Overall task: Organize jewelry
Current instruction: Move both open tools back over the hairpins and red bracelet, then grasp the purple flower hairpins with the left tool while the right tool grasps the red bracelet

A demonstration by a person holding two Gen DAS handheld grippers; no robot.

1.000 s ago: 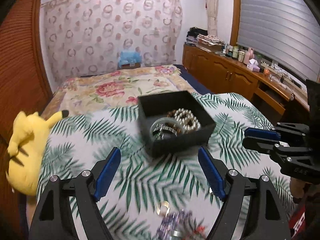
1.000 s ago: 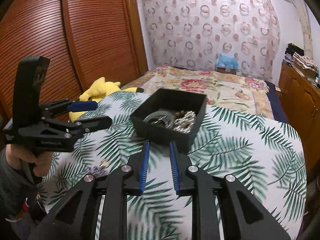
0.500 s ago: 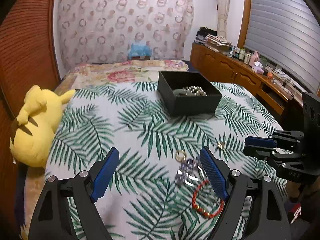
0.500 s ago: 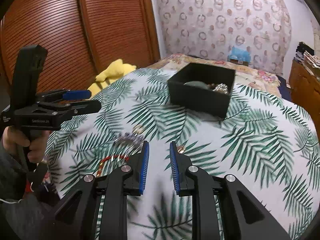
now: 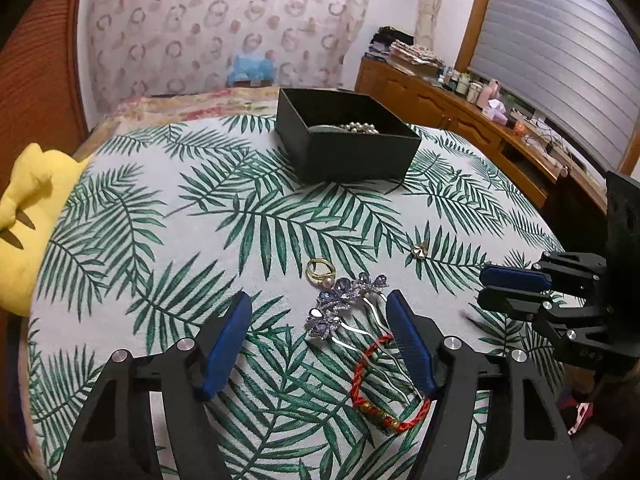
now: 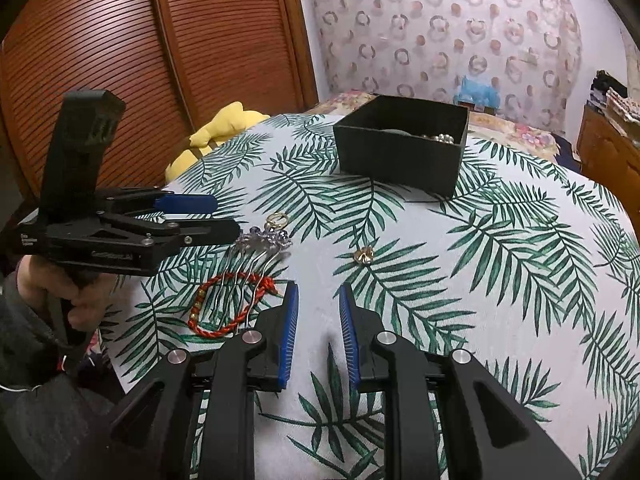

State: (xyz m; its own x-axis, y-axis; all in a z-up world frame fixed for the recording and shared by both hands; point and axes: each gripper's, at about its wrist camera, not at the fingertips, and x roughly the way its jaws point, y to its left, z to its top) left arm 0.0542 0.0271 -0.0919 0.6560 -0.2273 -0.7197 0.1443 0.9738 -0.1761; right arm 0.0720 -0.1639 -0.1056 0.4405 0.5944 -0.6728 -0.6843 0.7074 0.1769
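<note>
In the left wrist view, your left tool (image 5: 318, 342) hangs low over the leaf-print cloth of the bench (image 5: 160, 240) with its jaws fairly wide and just closing in, nothing pressed between the pads. The purple flower hair comb (image 5: 340, 308) lies between them, nearer the right pad, its wire prongs running under the red cord bracelet (image 5: 384, 392). A gold ring (image 5: 320, 272) sits just beyond the comb, a small gold earring (image 5: 420, 253) lies further right, and the black box (image 5: 348, 156), already holding pearls, stands well beyond. Shift the tool so the flower head is centred, and pinch that rather than the thin prongs, which would likely slip. Lift slowly, since the prongs may drag the bracelet along. In the right wrist view, your right tool (image 6: 318, 330) is narrow and empty, over bare cloth with the bracelet (image 6: 232, 304) just to its left and the earring (image 6: 363, 256) beyond it. Keep it clear of the left tool (image 6: 200, 216), or use it to steady the bracelet.
</note>
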